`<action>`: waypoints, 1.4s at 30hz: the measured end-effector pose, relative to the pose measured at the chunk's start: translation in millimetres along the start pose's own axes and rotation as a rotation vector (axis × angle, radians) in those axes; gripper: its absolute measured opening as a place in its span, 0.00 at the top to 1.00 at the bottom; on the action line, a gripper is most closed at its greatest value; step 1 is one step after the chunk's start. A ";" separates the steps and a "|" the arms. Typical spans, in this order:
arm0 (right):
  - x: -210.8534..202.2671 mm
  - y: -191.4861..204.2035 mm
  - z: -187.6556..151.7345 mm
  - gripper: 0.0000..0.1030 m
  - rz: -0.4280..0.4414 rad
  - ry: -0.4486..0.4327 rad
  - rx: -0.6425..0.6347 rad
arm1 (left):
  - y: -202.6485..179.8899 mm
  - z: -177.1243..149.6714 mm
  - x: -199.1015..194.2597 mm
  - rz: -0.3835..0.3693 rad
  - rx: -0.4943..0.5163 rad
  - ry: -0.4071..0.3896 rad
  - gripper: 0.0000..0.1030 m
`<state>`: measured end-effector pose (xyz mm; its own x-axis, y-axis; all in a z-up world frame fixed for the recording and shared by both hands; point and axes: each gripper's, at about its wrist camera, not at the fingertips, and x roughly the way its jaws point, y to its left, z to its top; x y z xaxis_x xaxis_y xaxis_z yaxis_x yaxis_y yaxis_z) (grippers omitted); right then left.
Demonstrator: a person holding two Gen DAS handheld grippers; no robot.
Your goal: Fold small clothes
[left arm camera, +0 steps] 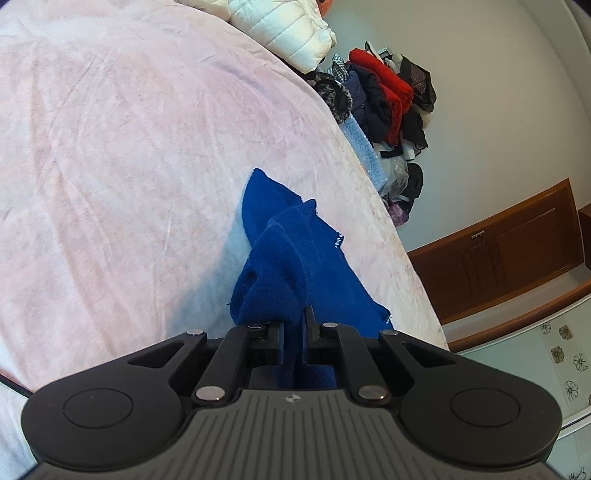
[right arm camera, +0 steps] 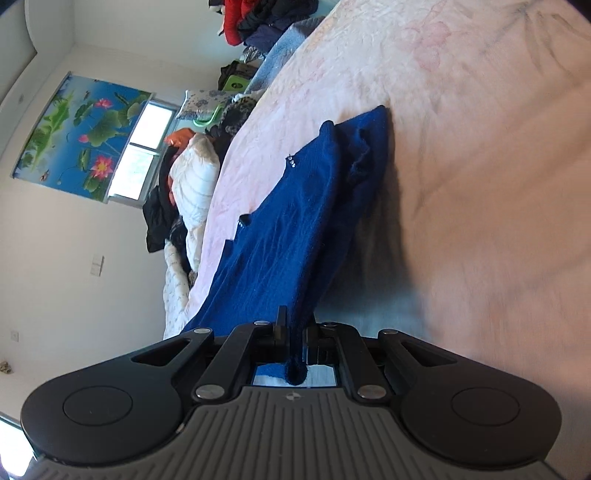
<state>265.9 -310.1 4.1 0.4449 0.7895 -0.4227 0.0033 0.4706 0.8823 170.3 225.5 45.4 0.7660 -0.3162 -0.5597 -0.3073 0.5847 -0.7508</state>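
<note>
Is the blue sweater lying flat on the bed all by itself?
No, the left gripper is pinching the blue sweater and lifting it off the pink bed cover.

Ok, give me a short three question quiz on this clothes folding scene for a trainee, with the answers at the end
1. True or false: both the left gripper and the right gripper are shut on the blue garment.
2. What does the far end of the blue garment rest on? A) a wooden floor B) the pink bedspread C) a chair
3. What colour is the puffy jacket lying at the far edge of the bed in the left wrist view?

Key
1. True: each pair of jaws pinches blue fabric.
2. B
3. White
</note>
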 end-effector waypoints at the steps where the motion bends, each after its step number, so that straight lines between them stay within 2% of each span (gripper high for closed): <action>1: -3.1 -2.3 -6.8 0.90 -0.007 0.009 0.007 | 5.5 -3.5 -2.4 0.012 -0.005 0.011 0.93; 6: 3.8 -30.0 -27.8 0.90 -0.065 0.033 0.079 | 35.9 -18.0 10.2 0.084 -0.061 0.075 0.92; 8: 13.3 -40.2 -28.2 0.86 -0.105 0.048 0.103 | 41.3 -19.5 17.0 0.098 -0.068 0.075 0.92; 10: 13.2 -48.1 -26.9 0.84 -0.093 0.044 0.149 | 42.1 -19.1 19.1 0.093 -0.062 0.070 0.89; 12: 5.4 -45.8 -25.9 0.78 -0.095 0.023 0.139 | 43.5 -18.4 18.3 0.082 -0.073 0.071 0.89; 14: -6.9 -39.6 -23.3 0.61 -0.109 -0.021 0.107 | 46.8 -18.7 16.4 0.074 -0.086 0.068 0.88; 15: -14.3 -35.8 -21.7 0.56 -0.120 -0.056 0.094 | 48.6 -19.0 16.0 0.068 -0.099 0.065 0.87; 17: -30.7 -25.5 -14.6 0.37 -0.158 -0.156 0.036 | 49.2 -21.1 15.9 0.067 -0.116 0.053 0.87; 19: -35.3 -12.1 -0.6 0.34 -0.185 -0.222 -0.021 | 44.9 -25.5 15.6 0.082 -0.089 0.026 0.87; 22: -21.3 17.5 15.5 0.34 -0.163 -0.223 -0.104 | 30.2 -34.5 13.7 0.115 -0.010 -0.044 0.87; 24: 2.9 41.2 24.3 0.30 -0.124 -0.168 -0.158 | 17.6 -42.2 11.3 0.137 0.065 -0.085 0.87; 26: 40.2 69.7 31.2 0.16 -0.089 -0.067 -0.216 | 6.7 -48.3 8.2 0.152 0.118 -0.124 0.87; 28: 85.8 102.6 32.9 0.16 -0.074 0.040 -0.305 | -1.3 -52.5 4.0 0.148 0.147 -0.160 0.88; 31: 157.5 148.7 26.7 0.16 -0.106 0.191 -0.432 | -18.9 -59.7 -0.4 0.165 0.246 -0.192 0.89; 34: 229.7 185.3 22.4 0.17 -0.149 0.363 -0.511 | -33.6 -69.2 2.7 0.189 0.339 -0.189 0.89; 36: 267.1 209.8 20.9 0.19 -0.182 0.434 -0.571 | -40.8 -75.5 4.5 0.202 0.393 -0.188 0.89; 39: 313.2 247.1 10.2 0.19 -0.235 0.532 -0.692 | -46.6 -79.7 7.4 0.182 0.413 -0.180 0.89; 42: 352.8 272.0 -13.1 0.19 -0.343 0.636 -0.809 | -46.3 -78.3 9.9 0.159 0.392 -0.165 0.89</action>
<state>412.1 101.6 92.3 -0.0137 0.5168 -0.8560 -0.6559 0.6415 0.3978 147.9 136.9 47.2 0.8159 -0.0952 -0.5703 -0.2154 0.8653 -0.4526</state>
